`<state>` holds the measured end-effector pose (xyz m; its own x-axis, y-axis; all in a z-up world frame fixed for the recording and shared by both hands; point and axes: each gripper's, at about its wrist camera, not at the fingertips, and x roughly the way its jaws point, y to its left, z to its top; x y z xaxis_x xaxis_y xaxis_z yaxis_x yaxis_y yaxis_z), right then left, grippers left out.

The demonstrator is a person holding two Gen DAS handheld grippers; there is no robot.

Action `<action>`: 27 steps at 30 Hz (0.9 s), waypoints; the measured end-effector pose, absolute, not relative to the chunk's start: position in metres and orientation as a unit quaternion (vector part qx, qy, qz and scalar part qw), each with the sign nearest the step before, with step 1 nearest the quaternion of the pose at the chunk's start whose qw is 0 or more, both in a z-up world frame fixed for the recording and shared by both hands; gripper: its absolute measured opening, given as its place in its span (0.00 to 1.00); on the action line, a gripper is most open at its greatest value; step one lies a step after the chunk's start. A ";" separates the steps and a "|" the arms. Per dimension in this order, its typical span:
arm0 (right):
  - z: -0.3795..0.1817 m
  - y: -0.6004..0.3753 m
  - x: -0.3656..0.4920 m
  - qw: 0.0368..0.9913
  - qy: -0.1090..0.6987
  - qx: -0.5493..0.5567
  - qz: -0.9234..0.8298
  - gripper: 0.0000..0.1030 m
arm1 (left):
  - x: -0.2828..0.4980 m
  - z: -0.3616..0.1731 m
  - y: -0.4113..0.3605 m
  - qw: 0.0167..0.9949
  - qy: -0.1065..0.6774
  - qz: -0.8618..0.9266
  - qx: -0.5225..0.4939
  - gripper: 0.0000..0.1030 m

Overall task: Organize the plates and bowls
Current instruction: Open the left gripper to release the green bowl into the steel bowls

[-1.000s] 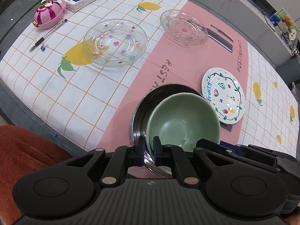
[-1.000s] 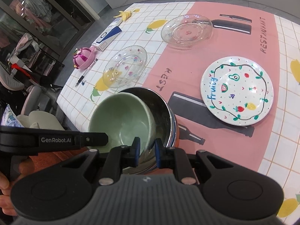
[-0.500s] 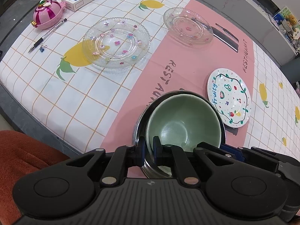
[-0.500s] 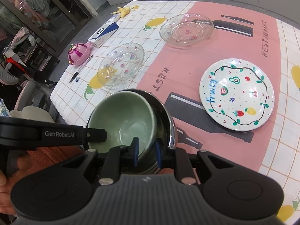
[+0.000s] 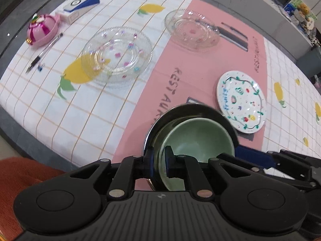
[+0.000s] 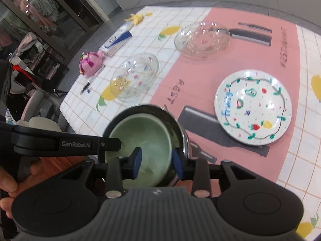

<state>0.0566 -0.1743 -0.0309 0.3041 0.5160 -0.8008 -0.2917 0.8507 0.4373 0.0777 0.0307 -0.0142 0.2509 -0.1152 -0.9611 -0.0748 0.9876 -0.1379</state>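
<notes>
A pale green bowl [image 5: 200,138] sits nested inside a steel bowl [image 5: 186,110] on the pink strip of the tablecloth, near the front edge. My left gripper [image 5: 159,162] straddles both rims on their near-left side, one pad outside the steel rim and one inside the green bowl; its jaws are opening but still touch. In the right wrist view my right gripper [image 6: 157,162] is opening over the green bowl [image 6: 144,136]. Its left pad stands free inside, and the rims lie next to its right pad. The steel bowl [image 6: 146,107] rings the green one.
A white "Fruity" plate [image 5: 241,102] [image 6: 252,106] lies right of the bowls. Two clear glass plates [image 5: 117,54] [image 5: 191,30] sit farther back. A pink case [image 5: 42,29], a pen [image 5: 45,53] and a box [image 5: 81,10] lie far left. The table's edge runs close by.
The right gripper's jaws have spread off the green bowl's rim. The green bowl, tilted before, has settled lower into the steel bowl. The left gripper stays on the rims.
</notes>
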 end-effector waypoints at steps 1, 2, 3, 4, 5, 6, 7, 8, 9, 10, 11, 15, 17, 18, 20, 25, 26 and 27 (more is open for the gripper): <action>-0.027 -0.176 0.056 0.806 0.526 0.104 0.251 0.36 | 0.078 -0.012 0.030 0.789 0.610 -0.013 -0.075 0.12; -0.023 -0.178 0.055 0.811 0.519 0.103 0.250 0.36 | 0.077 -0.009 0.030 0.791 0.607 -0.013 -0.073 0.12; -0.021 -0.180 0.055 0.814 0.515 0.104 0.249 0.36 | 0.077 -0.006 0.030 0.795 0.602 -0.017 -0.075 0.12; -0.019 -0.183 0.055 0.816 0.512 0.108 0.248 0.38 | 0.077 -0.004 0.031 0.798 0.598 -0.020 -0.076 0.12; -0.019 -0.186 0.056 0.817 0.510 0.111 0.244 0.39 | 0.076 -0.001 0.031 0.800 0.594 -0.024 -0.079 0.12; -0.020 -0.189 0.057 0.818 0.510 0.115 0.238 0.43 | 0.075 0.001 0.032 0.803 0.589 -0.030 -0.085 0.13; -0.021 -0.192 0.058 0.819 0.511 0.119 0.232 0.48 | 0.074 0.004 0.033 0.806 0.584 -0.034 -0.090 0.20; -0.024 -0.194 0.060 0.818 0.514 0.124 0.226 0.51 | 0.071 0.006 0.034 0.812 0.575 -0.038 -0.093 0.29; -0.027 -0.196 0.062 0.816 0.518 0.130 0.223 0.55 | 0.069 0.008 0.034 0.819 0.565 -0.037 -0.090 0.33; -0.030 -0.198 0.063 0.811 0.524 0.136 0.220 0.59 | 0.066 0.009 0.035 0.828 0.554 -0.032 -0.082 0.39; -0.034 -0.199 0.064 0.807 0.530 0.144 0.218 0.61 | 0.063 0.010 0.036 0.836 0.544 -0.025 -0.075 0.45; -0.049 -0.197 0.065 0.786 0.556 0.159 0.219 0.65 | 0.053 -0.006 0.052 0.821 0.557 -0.015 -0.123 0.49; -0.058 -0.196 0.064 0.771 0.573 0.168 0.224 0.65 | 0.049 -0.019 0.062 0.801 0.574 -0.019 -0.171 0.49; -0.063 -0.195 0.064 0.762 0.581 0.176 0.225 0.65 | 0.047 -0.024 0.064 0.796 0.576 -0.019 -0.184 0.49; -0.072 -0.194 0.062 0.746 0.597 0.192 0.224 0.64 | 0.045 -0.032 0.068 0.792 0.575 -0.024 -0.205 0.48; -0.084 -0.189 0.061 0.725 0.615 0.215 0.222 0.48 | 0.043 -0.040 0.069 0.784 0.580 -0.026 -0.218 0.35; -0.083 -0.189 0.061 0.727 0.615 0.214 0.219 0.47 | 0.043 -0.040 0.069 0.784 0.581 -0.026 -0.217 0.35; -0.082 -0.188 0.062 0.727 0.615 0.212 0.217 0.47 | 0.043 -0.040 0.070 0.784 0.581 -0.026 -0.217 0.35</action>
